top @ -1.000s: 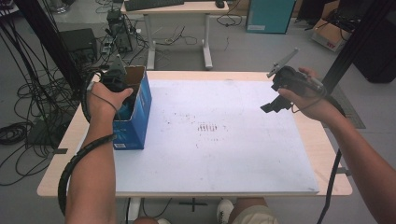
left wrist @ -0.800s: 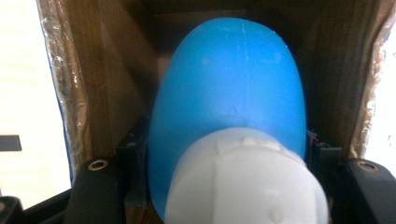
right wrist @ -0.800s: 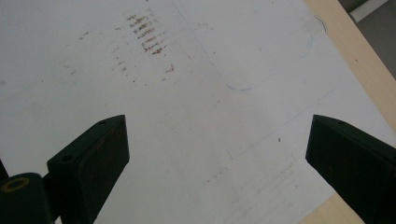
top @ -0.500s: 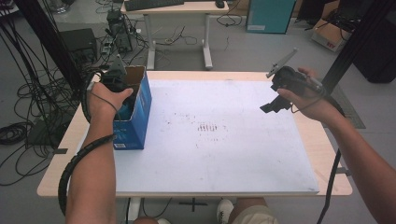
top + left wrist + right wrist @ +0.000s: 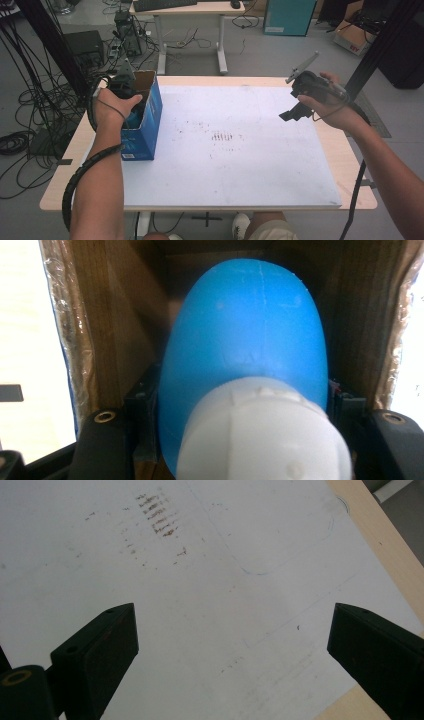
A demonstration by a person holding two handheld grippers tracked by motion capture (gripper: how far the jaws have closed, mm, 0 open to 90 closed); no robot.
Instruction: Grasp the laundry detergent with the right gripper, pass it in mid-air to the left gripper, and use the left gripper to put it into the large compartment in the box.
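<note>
A blue plastic bottle with a white ribbed cap (image 5: 245, 370) is clamped between the jaws of the left gripper (image 5: 131, 102), deep inside the open blue cardboard box (image 5: 145, 131) at the left edge of the white-covered wooden table (image 5: 240, 165). The grasp appears made, while lifting the bottle out of the box seems left to do. The right gripper (image 5: 230, 655) is held spread wide and empty above the table's right side.

No visible change across the second.
Same pose for left gripper (image 5: 131, 98) inside the blue box (image 5: 145, 131) and for right gripper (image 5: 292, 112) above the surface (image 5: 240, 160).
</note>
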